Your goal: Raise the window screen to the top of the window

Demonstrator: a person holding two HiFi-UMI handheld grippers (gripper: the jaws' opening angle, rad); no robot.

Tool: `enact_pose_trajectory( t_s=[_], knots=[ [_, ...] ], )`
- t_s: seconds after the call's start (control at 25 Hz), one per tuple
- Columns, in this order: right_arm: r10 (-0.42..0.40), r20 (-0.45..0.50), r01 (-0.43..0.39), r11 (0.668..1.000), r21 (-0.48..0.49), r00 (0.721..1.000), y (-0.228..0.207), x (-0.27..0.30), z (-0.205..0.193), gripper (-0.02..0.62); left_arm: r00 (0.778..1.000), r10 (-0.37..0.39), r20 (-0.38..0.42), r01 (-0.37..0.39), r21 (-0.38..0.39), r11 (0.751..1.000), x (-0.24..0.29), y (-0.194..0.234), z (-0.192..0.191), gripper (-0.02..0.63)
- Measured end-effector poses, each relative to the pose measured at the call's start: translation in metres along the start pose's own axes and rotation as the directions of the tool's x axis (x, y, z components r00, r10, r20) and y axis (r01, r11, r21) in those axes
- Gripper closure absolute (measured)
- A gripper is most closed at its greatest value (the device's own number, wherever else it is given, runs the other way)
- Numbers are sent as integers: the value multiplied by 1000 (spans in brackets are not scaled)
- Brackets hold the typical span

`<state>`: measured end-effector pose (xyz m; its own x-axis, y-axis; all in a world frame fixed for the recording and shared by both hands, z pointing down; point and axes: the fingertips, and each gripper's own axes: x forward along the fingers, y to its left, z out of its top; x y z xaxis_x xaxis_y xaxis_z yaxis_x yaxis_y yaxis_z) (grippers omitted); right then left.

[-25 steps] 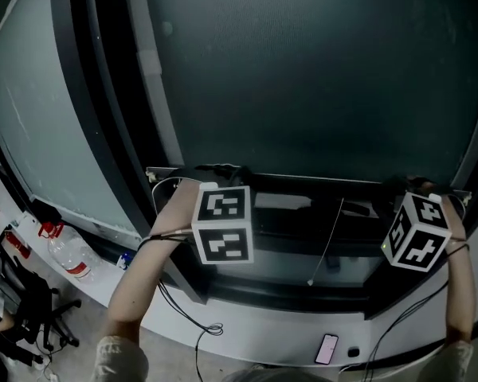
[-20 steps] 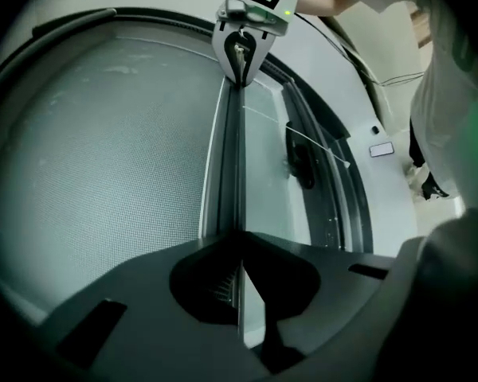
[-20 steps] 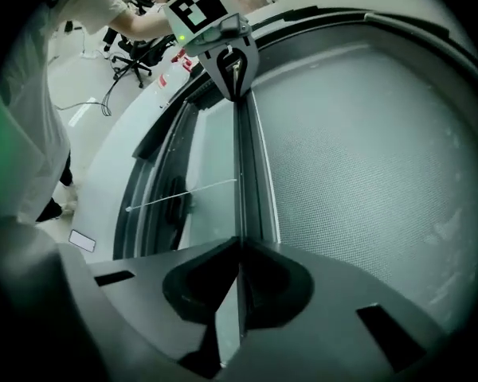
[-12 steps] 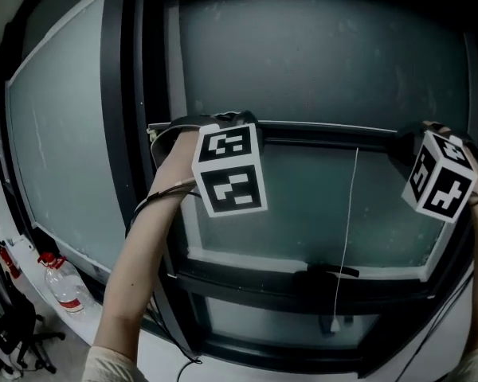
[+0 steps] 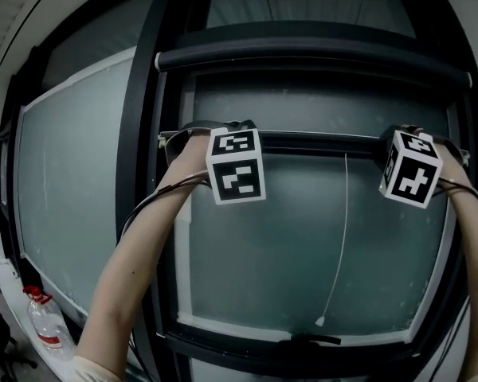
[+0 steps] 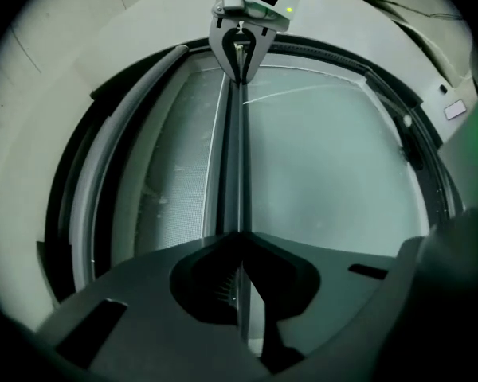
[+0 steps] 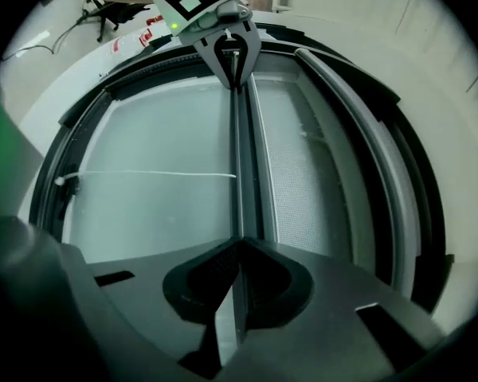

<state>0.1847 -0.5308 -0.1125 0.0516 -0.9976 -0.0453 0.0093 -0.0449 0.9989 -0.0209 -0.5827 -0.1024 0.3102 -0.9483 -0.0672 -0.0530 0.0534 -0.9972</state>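
A: Where was the screen bar?
B: It lay level across the window, below the top frame.
A: Claw status?
B: Left claw and right claw each pinched the screen bar.

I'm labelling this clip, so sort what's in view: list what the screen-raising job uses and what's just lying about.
In use:
- screen rail, gripped at either end by the left gripper and right gripper
- mesh beside the rail
- top roller box

Lying about:
- pull cord, hanging loose
- bottle, lower left
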Motion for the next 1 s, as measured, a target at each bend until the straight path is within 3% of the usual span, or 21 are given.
enact_pose_trajectory(
  t_s=[0.44, 0.68, 0.88, 0.96, 1.0],
  knots=[
    [-176, -10, 176, 983, 49, 984, -121, 4, 3, 572, 989, 135, -60, -134, 14, 991, 9, 119, 2, 591],
    [-311, -15, 311, 945, 99, 950, -168, 5, -1, 569, 963, 264, -57, -264, 14, 964, 12, 168, 8, 591],
    [-351, -52, 354, 932, 75, 935, -176, 4, 2, 563, 973, 229, -19, -230, -86, 969, 8, 175, 6, 589],
    [-403, -29, 404, 910, 97, 915, -179, 0, 4, 563, 945, 326, 15, -320, -163, 933, 2, 181, 6, 586],
    [-442, -8, 439, 890, 118, 897, -180, -2, 3, 563, 913, 406, 46, -386, -230, 893, -2, 184, 6, 576]
  ],
)
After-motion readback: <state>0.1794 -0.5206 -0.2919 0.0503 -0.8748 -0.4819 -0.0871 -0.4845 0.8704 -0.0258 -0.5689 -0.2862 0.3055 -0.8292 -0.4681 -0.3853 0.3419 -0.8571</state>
